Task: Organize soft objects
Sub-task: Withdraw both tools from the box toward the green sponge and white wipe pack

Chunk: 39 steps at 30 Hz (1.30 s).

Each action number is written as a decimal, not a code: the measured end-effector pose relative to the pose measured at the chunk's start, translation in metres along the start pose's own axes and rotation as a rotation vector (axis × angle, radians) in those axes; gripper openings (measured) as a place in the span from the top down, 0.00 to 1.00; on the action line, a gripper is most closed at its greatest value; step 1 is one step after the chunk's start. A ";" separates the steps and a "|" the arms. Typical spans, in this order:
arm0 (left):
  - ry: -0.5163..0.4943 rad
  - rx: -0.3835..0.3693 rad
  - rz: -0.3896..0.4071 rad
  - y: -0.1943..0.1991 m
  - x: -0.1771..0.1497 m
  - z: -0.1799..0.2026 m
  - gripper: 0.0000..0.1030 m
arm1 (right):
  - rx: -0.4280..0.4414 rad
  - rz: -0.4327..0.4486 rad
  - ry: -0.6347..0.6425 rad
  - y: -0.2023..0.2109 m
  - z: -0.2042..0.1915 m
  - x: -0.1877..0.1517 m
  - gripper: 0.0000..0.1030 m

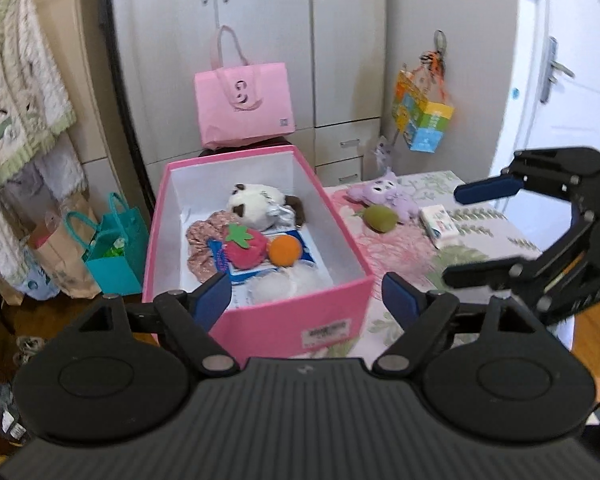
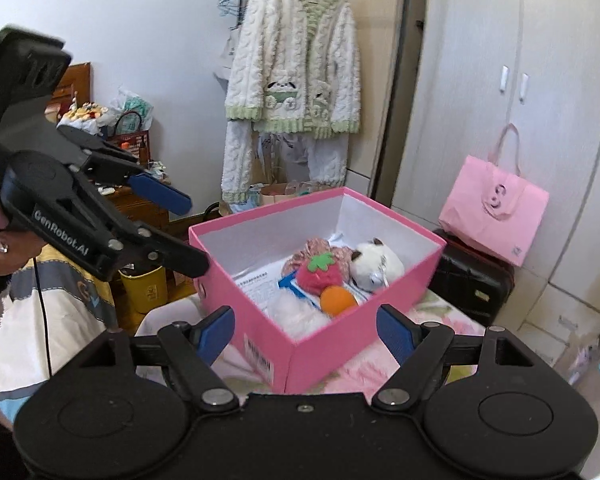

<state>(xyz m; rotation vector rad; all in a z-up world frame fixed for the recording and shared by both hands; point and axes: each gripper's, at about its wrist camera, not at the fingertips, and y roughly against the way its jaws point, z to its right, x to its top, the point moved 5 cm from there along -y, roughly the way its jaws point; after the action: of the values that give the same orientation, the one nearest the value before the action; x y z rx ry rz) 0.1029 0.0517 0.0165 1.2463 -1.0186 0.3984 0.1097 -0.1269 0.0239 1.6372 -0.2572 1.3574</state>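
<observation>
One pink box (image 1: 300,320), six soft toys, two claws, one pink bag (image 1: 244,108).

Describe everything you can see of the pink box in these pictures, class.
The pink box is a rectangular, lidless carton, seemingly cardboard, with white inner walls and a label on its near face. It sits upright on a floral cloth. Inside lie a panda plush, a strawberry plush, an orange ball, patterned fabric and white fluff. Neither gripper touches it.
</observation>
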 end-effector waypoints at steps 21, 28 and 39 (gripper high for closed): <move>-0.096 -0.163 -0.038 -0.062 0.026 0.115 0.18 | -0.223 -0.009 -0.110 0.052 0.090 -0.106 0.17; -0.054 -0.181 -0.015 -0.105 0.047 0.134 0.18 | -0.204 -0.004 -0.079 0.033 0.106 -0.116 0.17; 0.066 -0.123 -0.015 -0.189 0.061 0.134 0.18 | -0.239 -0.028 -0.050 -0.032 0.144 -0.115 0.17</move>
<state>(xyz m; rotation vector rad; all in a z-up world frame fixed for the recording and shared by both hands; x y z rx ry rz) 0.2193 -0.1470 -0.0489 1.1230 -0.9630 0.3577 0.1825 -0.2648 -0.0789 1.4699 -0.4090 1.2159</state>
